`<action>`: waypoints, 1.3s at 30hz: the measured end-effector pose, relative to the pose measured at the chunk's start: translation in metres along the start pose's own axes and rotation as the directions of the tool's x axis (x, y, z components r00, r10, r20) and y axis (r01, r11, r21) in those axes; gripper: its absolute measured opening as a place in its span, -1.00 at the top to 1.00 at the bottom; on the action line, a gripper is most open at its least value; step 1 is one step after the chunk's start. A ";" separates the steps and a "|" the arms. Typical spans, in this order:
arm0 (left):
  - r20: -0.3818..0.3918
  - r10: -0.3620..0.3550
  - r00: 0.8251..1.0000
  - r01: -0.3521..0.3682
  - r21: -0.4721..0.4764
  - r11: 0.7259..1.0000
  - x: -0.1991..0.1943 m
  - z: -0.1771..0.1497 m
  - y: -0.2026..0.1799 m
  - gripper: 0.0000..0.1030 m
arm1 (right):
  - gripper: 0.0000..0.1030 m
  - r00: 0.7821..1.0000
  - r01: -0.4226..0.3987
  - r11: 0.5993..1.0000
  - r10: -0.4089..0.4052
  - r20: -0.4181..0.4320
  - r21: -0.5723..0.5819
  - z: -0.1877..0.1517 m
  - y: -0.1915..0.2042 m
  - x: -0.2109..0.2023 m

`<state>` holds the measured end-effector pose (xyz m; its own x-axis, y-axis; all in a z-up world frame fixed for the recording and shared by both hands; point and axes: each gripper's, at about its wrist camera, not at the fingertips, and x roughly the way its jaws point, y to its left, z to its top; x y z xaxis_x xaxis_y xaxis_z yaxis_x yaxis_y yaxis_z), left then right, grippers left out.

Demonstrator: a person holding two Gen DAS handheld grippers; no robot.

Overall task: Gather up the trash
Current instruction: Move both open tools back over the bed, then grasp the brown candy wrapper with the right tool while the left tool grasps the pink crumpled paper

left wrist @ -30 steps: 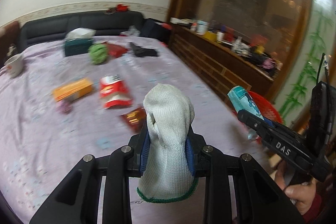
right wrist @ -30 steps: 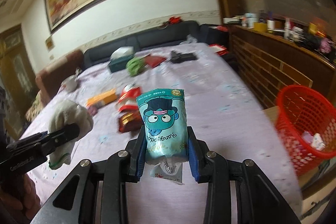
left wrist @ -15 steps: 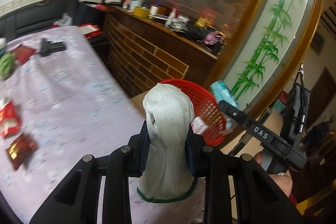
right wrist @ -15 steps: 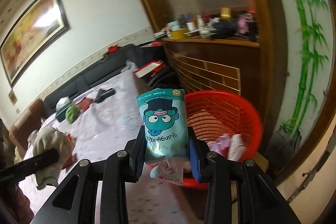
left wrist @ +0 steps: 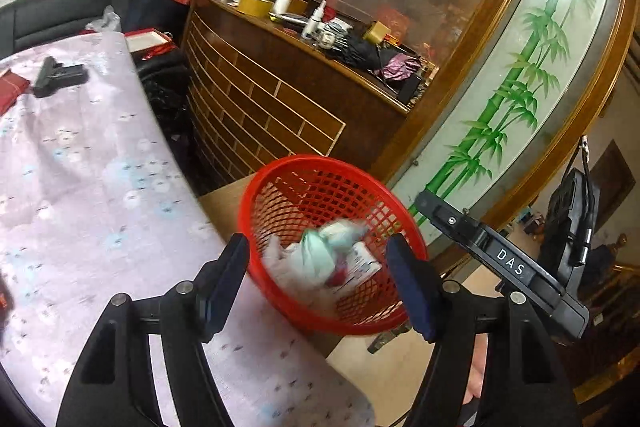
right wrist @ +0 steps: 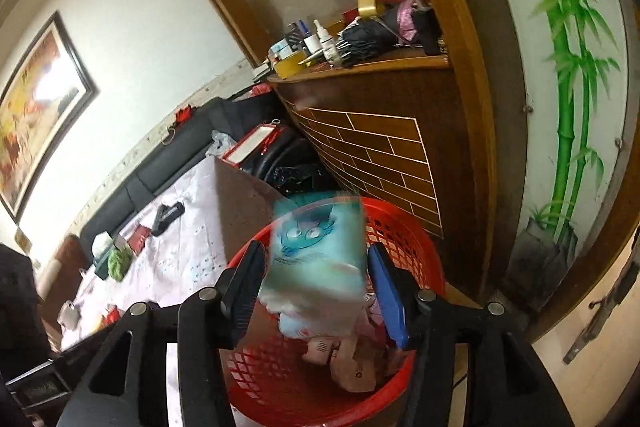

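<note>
Your left gripper stands with its fingers spread and nothing between them; its jaws have just been opening. Through the gap, at lower centre of the left wrist view, the white glove lies blurred in the red basket among other trash. Your right gripper has also just been opening; the teal snack bag, blurred, with a cartoon face whose print is unreadable, sits loose between its parted fingers above the basket. In the left view, the right gripper's side reads "DAS". The table lies left of the basket.
</note>
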<state>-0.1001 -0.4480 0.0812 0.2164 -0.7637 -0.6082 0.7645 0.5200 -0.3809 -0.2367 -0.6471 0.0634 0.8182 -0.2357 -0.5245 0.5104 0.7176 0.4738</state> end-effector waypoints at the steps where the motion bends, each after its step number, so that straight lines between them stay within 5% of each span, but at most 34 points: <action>1: 0.000 -0.001 1.000 0.001 -0.001 1.000 -0.005 -0.002 0.002 -0.35 | -0.11 1.000 0.000 1.000 0.000 0.011 -0.007 -0.002 0.000 -0.004; 7: 0.030 0.074 0.997 -0.074 0.002 0.997 -0.045 -0.022 0.025 -0.35 | -0.11 1.000 -0.007 0.999 0.007 0.007 -0.044 -0.016 0.008 -0.015; 15: 0.065 0.189 0.980 -0.183 -0.090 0.979 -0.111 -0.052 0.084 -0.35 | -0.22 0.994 -0.099 0.978 0.089 -0.061 -0.184 -0.048 0.078 -0.016; 23: 0.095 0.316 0.944 -0.283 -0.260 0.923 -0.186 -0.085 0.165 -0.35 | -0.24 0.968 -0.212 0.931 0.160 -0.191 -0.297 -0.089 0.153 0.006; 32: 0.126 0.489 0.863 -0.390 -0.448 0.805 -0.272 -0.118 0.252 -0.35 | -0.37 0.898 -0.364 0.870 0.233 -0.372 -0.334 -0.129 0.239 0.043; 39: 0.145 0.527 0.838 -0.399 -0.495 0.772 -0.306 -0.136 0.280 -0.35 | -0.41 0.833 -0.397 0.870 0.207 -0.513 -0.292 -0.160 0.304 0.097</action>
<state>-0.0349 -0.0170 0.0661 0.6719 -0.4214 -0.6091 0.2031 0.8957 -0.3957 -0.0440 -0.3465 0.0431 0.6514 0.2889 -0.7015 0.0424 0.9094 0.4138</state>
